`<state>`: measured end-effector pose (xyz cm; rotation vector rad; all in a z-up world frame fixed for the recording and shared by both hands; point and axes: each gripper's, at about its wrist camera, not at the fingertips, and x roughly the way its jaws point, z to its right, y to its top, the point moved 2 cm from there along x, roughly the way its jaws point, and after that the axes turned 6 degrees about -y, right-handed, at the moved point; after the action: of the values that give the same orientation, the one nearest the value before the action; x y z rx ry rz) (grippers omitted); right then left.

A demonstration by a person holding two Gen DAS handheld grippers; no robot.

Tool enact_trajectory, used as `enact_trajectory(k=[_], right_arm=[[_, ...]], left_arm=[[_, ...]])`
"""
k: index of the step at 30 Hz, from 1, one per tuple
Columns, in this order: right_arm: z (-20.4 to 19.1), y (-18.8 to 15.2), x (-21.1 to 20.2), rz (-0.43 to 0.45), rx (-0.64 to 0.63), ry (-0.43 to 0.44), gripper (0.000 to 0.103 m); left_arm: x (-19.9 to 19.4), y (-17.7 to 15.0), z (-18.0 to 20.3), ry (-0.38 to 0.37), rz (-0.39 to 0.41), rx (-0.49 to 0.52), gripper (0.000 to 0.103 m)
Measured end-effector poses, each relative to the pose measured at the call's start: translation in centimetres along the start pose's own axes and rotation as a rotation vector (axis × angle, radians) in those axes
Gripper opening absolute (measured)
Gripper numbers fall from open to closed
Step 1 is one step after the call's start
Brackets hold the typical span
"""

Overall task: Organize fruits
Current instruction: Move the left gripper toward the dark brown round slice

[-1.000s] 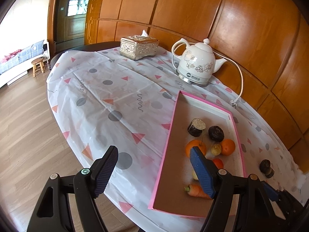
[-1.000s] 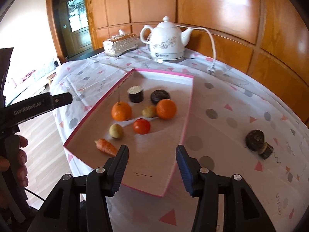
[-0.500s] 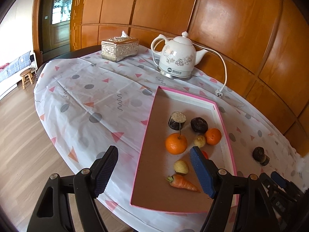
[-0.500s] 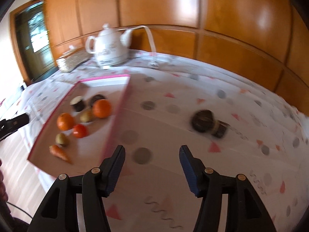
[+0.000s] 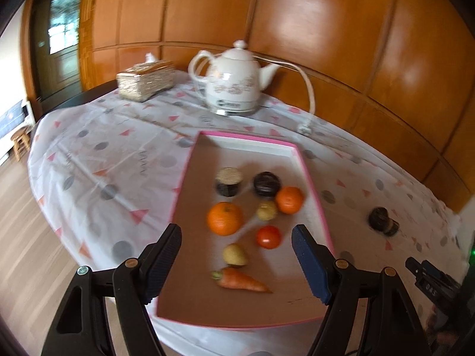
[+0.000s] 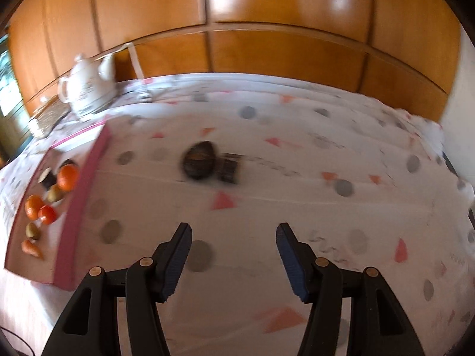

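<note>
Pink-rimmed tray [image 5: 314, 178] already holds most fruits; one dark fruit [image 6: 198, 163] lies well apart on the desk [image 6: 297, 201], to the tray's right. The right claw [image 6: 231, 255] has swung from the tray to face it, jaws wide and empty, likely fetching it next. The left claw [image 5: 236, 259] hovers wide over the tray's near end.

Glossy wooden wall panels [image 5: 297, 44] curve behind the counter [image 5: 98, 160]; wood floor [image 5: 26, 237], a small stool [image 5: 20, 144] and a dark door [image 5: 59, 47] lie left.
</note>
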<state>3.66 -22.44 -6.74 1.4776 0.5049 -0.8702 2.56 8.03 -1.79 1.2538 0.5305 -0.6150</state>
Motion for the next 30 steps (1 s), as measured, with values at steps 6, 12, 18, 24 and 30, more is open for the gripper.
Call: enact_trajectory(k=[6, 12, 18, 24, 30], right_arm=[[4.6, -0.7, 0.8, -0.024, 0.087, -0.085, 0.06], [8.8, -1.3, 1.1, -0.033, 0.17, -0.154, 0.06], [12.2, -1.6, 1.3, -0.035, 0.241, -0.211, 0.06], [14.2, -1.6, 1.5, -0.036, 0.281, -0.245, 0.06], [15.3, -1.7, 1.9, -0.04, 0.299, -0.26, 0.06]], left_arm=[[1.2, 0.0, 3.8, -0.077, -0.039, 0.084, 0.076], [2.8, 0.4, 8.2, -0.156, -0.077, 0.189, 0.076], [4.8, 0.5, 12.0, -0.203, -0.124, 0.284, 0.076], [7.7, 0.3, 15.3, -0.233, -0.166, 0.363, 0.076], [11.0, -0.1, 18.1, -0.281, -0.234, 0.432, 0.069]])
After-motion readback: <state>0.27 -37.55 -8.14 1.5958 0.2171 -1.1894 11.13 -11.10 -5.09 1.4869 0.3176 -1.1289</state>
